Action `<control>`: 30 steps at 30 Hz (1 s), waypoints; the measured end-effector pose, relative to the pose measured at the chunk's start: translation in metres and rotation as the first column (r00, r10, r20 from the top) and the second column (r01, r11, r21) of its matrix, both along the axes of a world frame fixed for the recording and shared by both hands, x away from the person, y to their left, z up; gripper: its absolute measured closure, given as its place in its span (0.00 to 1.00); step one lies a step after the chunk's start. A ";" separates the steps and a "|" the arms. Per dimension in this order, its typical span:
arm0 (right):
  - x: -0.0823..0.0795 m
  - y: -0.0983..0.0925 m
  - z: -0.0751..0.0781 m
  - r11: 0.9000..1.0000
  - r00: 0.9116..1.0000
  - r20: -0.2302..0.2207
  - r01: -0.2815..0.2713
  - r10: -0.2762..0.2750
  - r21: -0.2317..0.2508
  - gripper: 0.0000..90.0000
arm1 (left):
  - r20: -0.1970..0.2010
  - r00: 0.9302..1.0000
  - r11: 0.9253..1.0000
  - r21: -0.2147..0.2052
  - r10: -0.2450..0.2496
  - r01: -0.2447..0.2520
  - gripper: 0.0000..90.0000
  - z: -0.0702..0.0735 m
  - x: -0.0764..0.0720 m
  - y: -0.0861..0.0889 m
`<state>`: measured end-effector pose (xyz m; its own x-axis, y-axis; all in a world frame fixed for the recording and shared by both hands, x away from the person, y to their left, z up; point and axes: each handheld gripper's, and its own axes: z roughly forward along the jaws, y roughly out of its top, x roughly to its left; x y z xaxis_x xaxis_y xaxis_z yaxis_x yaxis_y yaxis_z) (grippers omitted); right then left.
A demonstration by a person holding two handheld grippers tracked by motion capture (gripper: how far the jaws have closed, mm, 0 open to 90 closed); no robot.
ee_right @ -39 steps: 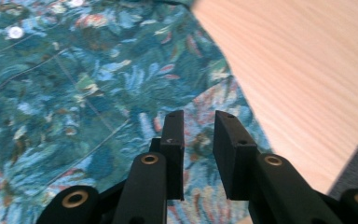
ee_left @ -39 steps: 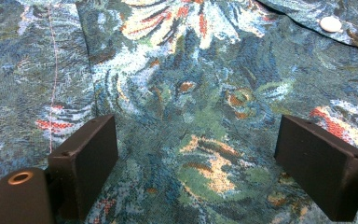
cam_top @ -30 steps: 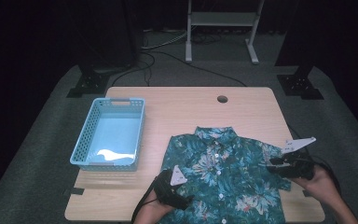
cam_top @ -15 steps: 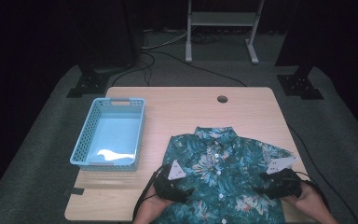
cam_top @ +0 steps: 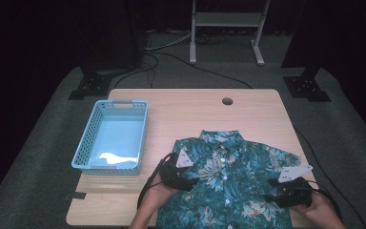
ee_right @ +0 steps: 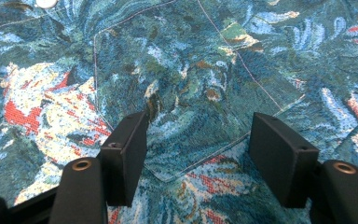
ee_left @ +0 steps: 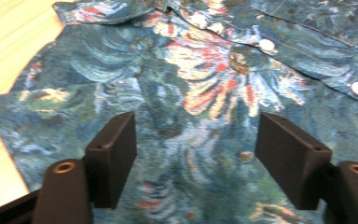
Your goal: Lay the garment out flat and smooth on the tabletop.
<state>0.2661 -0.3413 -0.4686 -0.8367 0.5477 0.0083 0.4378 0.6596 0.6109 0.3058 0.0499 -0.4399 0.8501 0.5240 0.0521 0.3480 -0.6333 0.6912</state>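
Note:
A teal floral short-sleeved shirt (cam_top: pixel 228 176) lies flat, buttoned front up, on the near half of the wooden table (cam_top: pixel 195 109). My left gripper (cam_top: pixel 194 182) hovers over the shirt's left chest, pointing right. Its jaws have just been closing but stand open, with only the flat cloth (ee_left: pixel 205 79) below them and white buttons (ee_left: pixel 266 45) beyond. My right gripper (cam_top: pixel 269 195) is low over the shirt's right side, pointing left. Its jaws have just been opening and stand apart above the chest pocket (ee_right: pixel 186 121), with nothing pinched.
A light blue plastic basket (cam_top: pixel 112 136) stands on the table's left side. A cable hole (cam_top: pixel 227 101) is at the far middle edge. Stand feet (cam_top: pixel 90 86) and cables lie on the grey floor behind the table.
The left gripper has moved away from the near edge, further onto the shirt. The right gripper has come down and toward the near edge, off the sleeve, and its jaws stand wider apart.

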 end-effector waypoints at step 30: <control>-0.013 -0.014 -0.002 1.000 1.000 0.008 0.004 -0.004 0.014 0.40 | -0.089 0.992 0.984 0.144 -0.089 0.101 0.79 -0.016 0.050 -0.040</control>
<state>0.2534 -0.3550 -0.4701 -0.8347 0.5506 0.0094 0.4354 0.6494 0.6235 0.3558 0.0103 -0.4564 0.9001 0.4326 0.0513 0.3329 -0.7590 0.5596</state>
